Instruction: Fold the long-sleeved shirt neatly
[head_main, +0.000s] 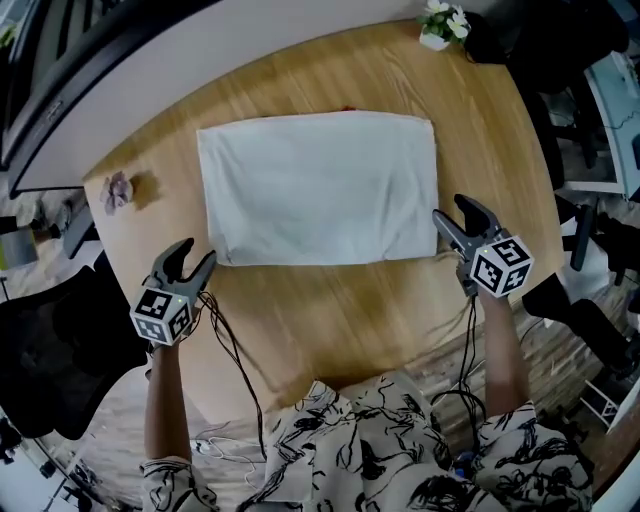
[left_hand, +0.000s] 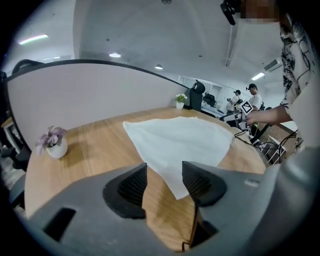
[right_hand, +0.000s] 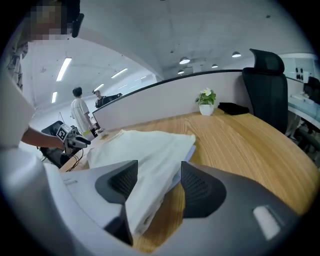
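Table: round wooden top (head_main: 330, 330), light grain; everything below rests on it or hangs over it.
Shirt, place: the long-sleeved shirt (head_main: 320, 190) lies mid-table as a flat white rectangle, long side across, no sleeves showing. Judged close to finished.
Shirt, handling: thin, soft cloth, judged light and limp. It will likely sag and slide open if lifted by one point. Layers show stacked at the near right corner.
Shirt, where to take hold: the two near corners, one per gripper, pinching through all the layers at the edge. A mid-panel grab would probably wrinkle the top layer.
Left gripper: left gripper (head_main: 198, 252) hangs off the near left corner, clear of the cloth. Jaws partly apart, only bare wood and the corner beyond seen between them; it carries nothing.
Right gripper: right gripper (head_main: 448, 206) sits just beside the near right corner. Jaws stand wider apart. In its own view the cloth edge lies in line between the pads, but neither pad presses on it; it grips nothing.
Pot, far edge: small white pot (head_main: 434, 40) holding a plant with white flowers, well apart from the shirt.
Pot, left edge: small pale pot (left_hand: 56, 149) holding a purplish plant, also clear of the cloth.
Risk: the cables trailing from both grippers could drag over the fold.
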